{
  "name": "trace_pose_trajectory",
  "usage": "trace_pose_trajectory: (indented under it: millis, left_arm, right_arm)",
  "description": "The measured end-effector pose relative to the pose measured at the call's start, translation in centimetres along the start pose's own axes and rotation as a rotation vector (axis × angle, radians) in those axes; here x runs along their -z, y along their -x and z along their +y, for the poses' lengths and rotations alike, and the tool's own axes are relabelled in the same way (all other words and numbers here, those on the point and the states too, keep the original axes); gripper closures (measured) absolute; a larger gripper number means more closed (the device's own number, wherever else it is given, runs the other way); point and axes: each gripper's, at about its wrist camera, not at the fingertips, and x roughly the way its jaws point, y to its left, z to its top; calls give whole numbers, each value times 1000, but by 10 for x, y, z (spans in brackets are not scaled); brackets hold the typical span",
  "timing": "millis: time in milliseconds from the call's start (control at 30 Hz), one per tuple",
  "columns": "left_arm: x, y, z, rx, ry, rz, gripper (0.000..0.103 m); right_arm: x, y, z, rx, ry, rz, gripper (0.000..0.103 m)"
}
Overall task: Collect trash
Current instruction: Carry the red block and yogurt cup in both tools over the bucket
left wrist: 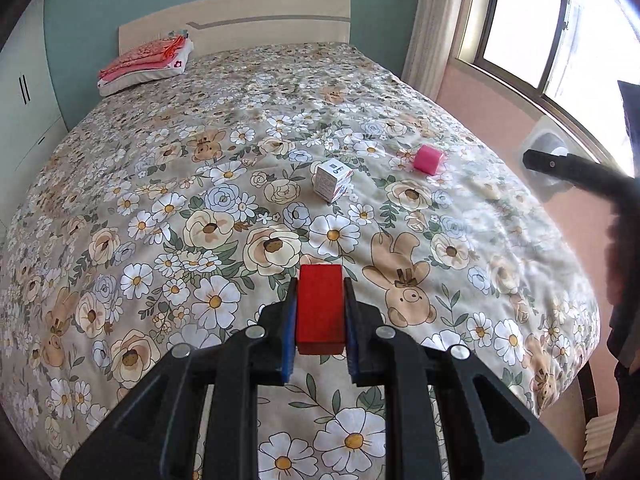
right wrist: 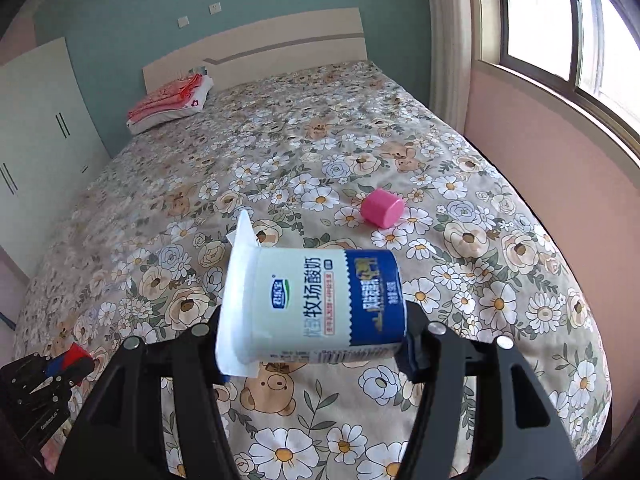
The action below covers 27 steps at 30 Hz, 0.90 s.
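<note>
Red block (left wrist: 320,307) sits clamped in the left gripper (left wrist: 320,320) jaws above the bed (left wrist: 160,184); the right gripper (right wrist: 316,344) jaws squeeze a yogurt cup (right wrist: 320,304). Pink cap (right wrist: 382,209) and white box (left wrist: 332,181) lie on the bed.

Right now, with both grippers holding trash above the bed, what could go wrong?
1. The white and blue yogurt cup lies sideways in the right gripper, peeled foil lid hanging; leftovers might drip on the floral bedspread.
2. The pink cylinder and small white carton remain on the bed and might get forgotten.
</note>
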Motion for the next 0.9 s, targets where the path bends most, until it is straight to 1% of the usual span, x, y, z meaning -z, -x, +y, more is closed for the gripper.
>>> trace_pose_trajectory:
  millis: [133,233,333,433,567,700,767,900]
  left_arm:
    - [3,59,-9,-41,25,-67,81]
    - [10,104,-17,-68,42,-115,81]
    - [21,145,-24,-78,50,-162,81]
    - [34,183,-31,-113,56,-212,81]
    - [55,229,-37,-137,65,-267,81]
    - [82,252,-40,-197,50,-292,81]
    - [98,258,-39,-207,55,-288,81]
    - [130,259,-35,-227,57,-280,81]
  right_arm:
    - [8,68,5,-24,54,-49,43]
    - [17,117,11,-63,85,-77,43]
    - [30,161,16,-100,119,-97,43]
    - [45,200,22,-122,160,-119,43]
    - [67,248,28,-160,201,-148,43]
    - [91,288,31,-177,240,-190,43]
    - [104,301,32,-180,261,-199,43]
    - [135,322,37,-191,309,-206,43]
